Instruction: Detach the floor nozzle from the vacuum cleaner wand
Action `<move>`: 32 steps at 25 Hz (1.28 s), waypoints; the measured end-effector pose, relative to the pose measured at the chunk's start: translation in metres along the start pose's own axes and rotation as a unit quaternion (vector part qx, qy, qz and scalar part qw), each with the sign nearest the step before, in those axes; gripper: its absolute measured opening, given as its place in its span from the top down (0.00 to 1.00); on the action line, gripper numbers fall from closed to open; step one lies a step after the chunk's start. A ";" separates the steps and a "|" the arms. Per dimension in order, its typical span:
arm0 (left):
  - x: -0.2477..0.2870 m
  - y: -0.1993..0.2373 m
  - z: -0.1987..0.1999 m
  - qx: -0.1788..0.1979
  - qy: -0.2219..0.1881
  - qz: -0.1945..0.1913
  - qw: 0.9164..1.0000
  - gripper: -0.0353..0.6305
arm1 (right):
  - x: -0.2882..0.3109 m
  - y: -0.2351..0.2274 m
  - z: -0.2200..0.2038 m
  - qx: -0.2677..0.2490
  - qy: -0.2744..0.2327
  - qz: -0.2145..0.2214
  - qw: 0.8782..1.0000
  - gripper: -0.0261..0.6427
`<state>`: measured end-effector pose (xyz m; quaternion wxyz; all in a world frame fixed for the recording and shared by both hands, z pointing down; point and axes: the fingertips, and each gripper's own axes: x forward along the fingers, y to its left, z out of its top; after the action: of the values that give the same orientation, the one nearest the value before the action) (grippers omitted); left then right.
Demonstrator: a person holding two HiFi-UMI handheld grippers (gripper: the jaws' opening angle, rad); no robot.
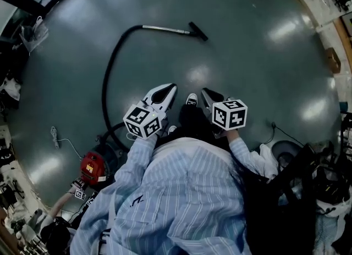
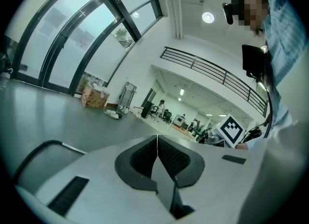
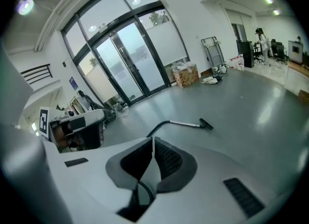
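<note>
Left gripper (image 1: 168,90) and right gripper (image 1: 205,94) we hold shut, empty; nozzle (image 1: 198,31) lies far ahead of both, wand (image 1: 165,28) stretching left from it.

Left tongs (image 1: 168,89) and right tongs (image 1: 204,92) are closed, empty, apparently angled slightly downward.

The head view looks steeply down; it shares the floor nozzle (image 1: 198,31), far ahead of the right gripper (image 1: 205,92), with that gripper's view.
</note>
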<state>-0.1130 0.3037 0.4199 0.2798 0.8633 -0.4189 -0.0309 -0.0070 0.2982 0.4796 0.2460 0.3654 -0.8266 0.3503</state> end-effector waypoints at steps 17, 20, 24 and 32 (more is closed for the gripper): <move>0.130 0.042 0.064 0.028 0.036 0.038 0.998 0.94 | 0.039 -0.115 0.100 0.038 0.013 0.027 0.999 0.93; 0.135 0.050 0.070 0.035 0.044 0.041 0.998 0.94 | 0.045 -0.118 0.103 0.055 0.012 0.031 0.998 0.93; 0.139 0.064 0.067 0.030 0.055 0.037 0.997 0.94 | 0.057 -0.116 0.104 0.061 0.013 0.028 0.998 0.93; 0.177 0.118 0.087 0.002 0.072 -0.004 0.997 0.94 | 0.095 -0.137 0.134 0.100 0.017 -0.012 0.995 0.93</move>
<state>-0.1063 0.0748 0.4388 0.3069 0.8655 -0.3946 0.0309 0.0210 0.0886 0.5126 0.2263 0.3918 -0.7790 0.4342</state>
